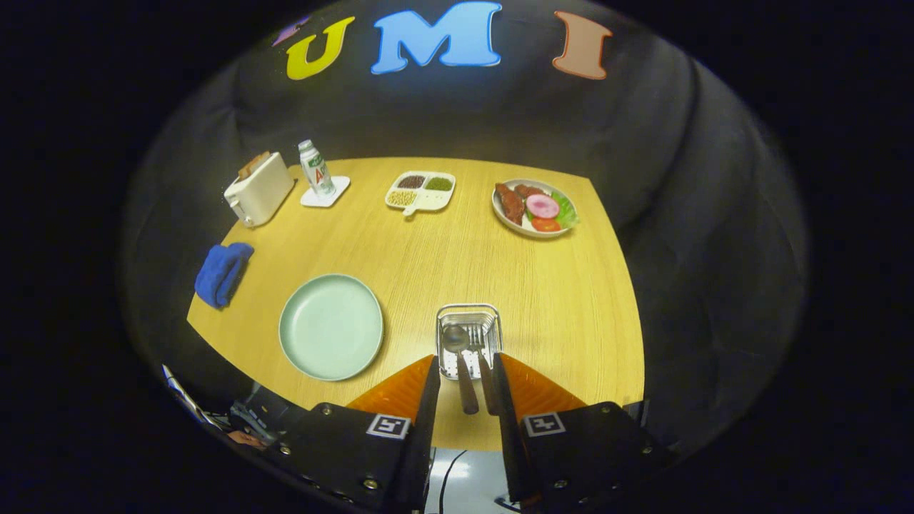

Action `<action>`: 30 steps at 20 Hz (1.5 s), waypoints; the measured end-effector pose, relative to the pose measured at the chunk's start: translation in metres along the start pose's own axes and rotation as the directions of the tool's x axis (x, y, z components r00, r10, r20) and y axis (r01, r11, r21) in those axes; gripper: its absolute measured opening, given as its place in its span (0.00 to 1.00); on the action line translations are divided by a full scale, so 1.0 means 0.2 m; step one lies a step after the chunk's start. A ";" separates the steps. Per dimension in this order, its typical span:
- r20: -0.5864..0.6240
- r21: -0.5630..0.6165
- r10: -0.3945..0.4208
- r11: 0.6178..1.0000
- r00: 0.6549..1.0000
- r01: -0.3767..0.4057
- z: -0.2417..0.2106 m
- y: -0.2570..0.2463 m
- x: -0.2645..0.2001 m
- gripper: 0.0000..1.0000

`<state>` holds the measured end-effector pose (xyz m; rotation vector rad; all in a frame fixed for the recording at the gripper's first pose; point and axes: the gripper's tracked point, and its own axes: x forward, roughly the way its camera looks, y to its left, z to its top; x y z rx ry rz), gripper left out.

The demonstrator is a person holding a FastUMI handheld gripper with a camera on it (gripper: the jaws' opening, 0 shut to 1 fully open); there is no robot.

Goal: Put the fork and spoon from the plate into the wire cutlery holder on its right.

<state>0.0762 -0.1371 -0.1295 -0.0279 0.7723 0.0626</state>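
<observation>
We judge the main risk now to be a knock: the wire cutlery holder is light and stands close to the near edge of the bench, and the dark handles of the spoon and fork lean out of it toward us, passing between the fingers of the gripper. If we pull back crookedly or shut the fingers, we could catch a handle and tip the holder or drag the cutlery out again. The gripper stands moderately open, its fingers either side of the two handles and, as far as we can tell, pressing on neither. The holder sits just ahead of the fingertips, to the right of the green plate, which lies bare, so we take both pieces to be already delivered.
</observation>
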 end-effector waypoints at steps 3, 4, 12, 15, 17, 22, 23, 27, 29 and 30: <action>0.163 0.019 -0.044 0.999 0.986 0.041 0.08 0.04 -0.14 0.43; 0.192 0.021 -0.049 0.999 0.980 0.046 0.09 0.07 -0.18 0.43; 0.440 0.044 -0.070 0.997 0.895 0.057 0.21 0.36 -0.38 0.44; 0.526 0.007 -0.079 0.996 0.847 0.088 0.28 0.46 -0.48 0.62; 0.586 0.019 -0.068 0.997 0.807 0.071 0.33 0.53 -0.56 0.71; 0.718 0.095 -0.106 0.994 0.688 0.053 0.45 0.59 -0.74 0.89; 0.725 0.082 -0.091 0.996 0.682 0.046 0.45 0.62 -0.74 0.89; 0.743 0.061 -0.103 0.994 0.661 0.087 0.42 0.66 -0.73 0.89; 0.771 0.040 -0.082 0.996 0.631 0.080 0.43 0.71 -0.76 0.89; 0.785 0.029 -0.074 0.996 0.615 0.084 0.44 0.72 -0.77 0.89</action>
